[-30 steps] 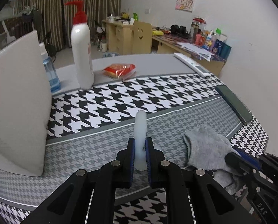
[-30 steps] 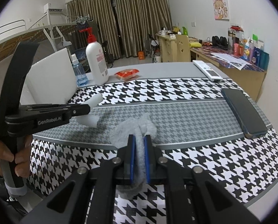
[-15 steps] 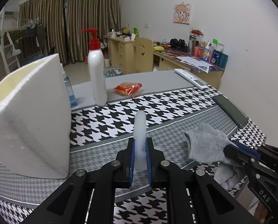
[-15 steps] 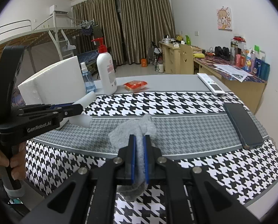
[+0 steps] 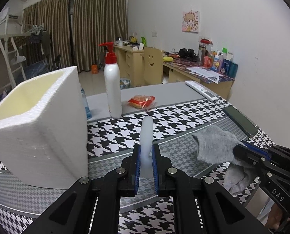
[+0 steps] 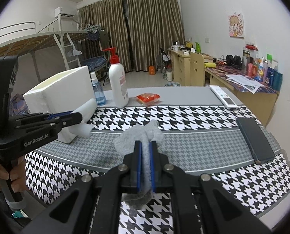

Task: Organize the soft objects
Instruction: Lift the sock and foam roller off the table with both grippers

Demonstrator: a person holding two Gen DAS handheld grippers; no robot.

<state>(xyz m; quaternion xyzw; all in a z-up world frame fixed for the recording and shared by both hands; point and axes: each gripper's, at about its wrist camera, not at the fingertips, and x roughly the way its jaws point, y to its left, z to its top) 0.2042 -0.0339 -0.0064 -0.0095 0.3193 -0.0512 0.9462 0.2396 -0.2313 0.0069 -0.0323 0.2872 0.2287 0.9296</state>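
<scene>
While pinched, the grey sock (image 6: 145, 136) bunches, white sponge (image 5: 146, 136) stays upright

From my left tongs (image 5: 145, 161), the foam box (image 5: 41, 136) is standing at ten o'clock on the table (image 5: 164, 89). The pump bottle (image 5: 112, 89) is sitting at twelve o'clock behind the foam piece (image 5: 146, 134) I am pinching, with the spray bottle (image 6: 98, 91) tucked between it and the box. The snack packet (image 5: 142, 101) is lying just right of the pump bottle. The remote (image 5: 201, 90) is resting at one o'clock near the far edge, and the phone (image 5: 240, 120) is lying at two o'clock. My right tongs (image 6: 145, 167) are holding the sock (image 5: 215, 146) at three o'clock. The desk (image 6: 242, 85) is standing beyond the table.
</scene>
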